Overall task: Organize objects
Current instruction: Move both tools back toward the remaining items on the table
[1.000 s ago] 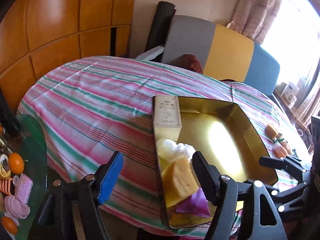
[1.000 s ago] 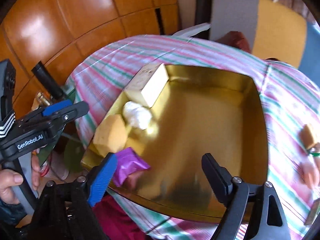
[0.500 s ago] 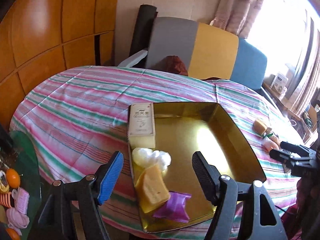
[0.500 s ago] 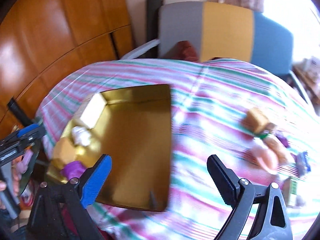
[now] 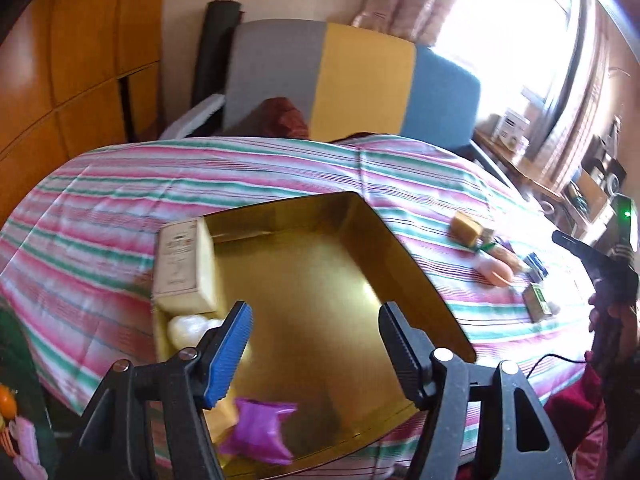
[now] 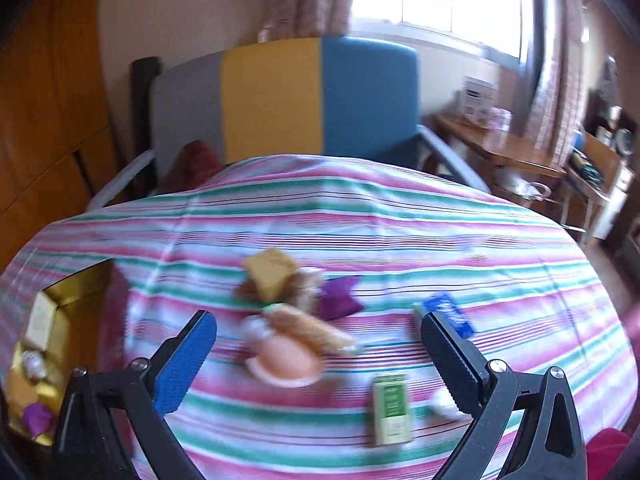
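A gold tin tray (image 5: 304, 280) lies on the striped tablecloth and holds a cream box (image 5: 182, 266), a white lump (image 5: 188, 330) and a purple packet (image 5: 260, 430). My left gripper (image 5: 316, 356) is open and empty above the tray's near end. My right gripper (image 6: 320, 364) is open and empty above a loose pile: a yellow sponge block (image 6: 272, 272), a bread-like roll (image 6: 312, 330), a pink round piece (image 6: 286, 364), a purple packet (image 6: 340, 296), a blue packet (image 6: 450, 314) and a green box (image 6: 392, 408). The tray's corner (image 6: 76, 288) shows at far left.
A grey, yellow and blue chair (image 6: 280, 100) stands behind the round table (image 6: 360, 216). Wooden wall panels (image 5: 80, 60) are at left. A wooden side table (image 6: 500, 148) with clutter stands at right under the window. The other hand's gripper (image 5: 600, 264) shows at the right edge.
My right gripper has swung right, from over the gold tray to over the loose pile. My left gripper view has turned right and moved in over the tray.
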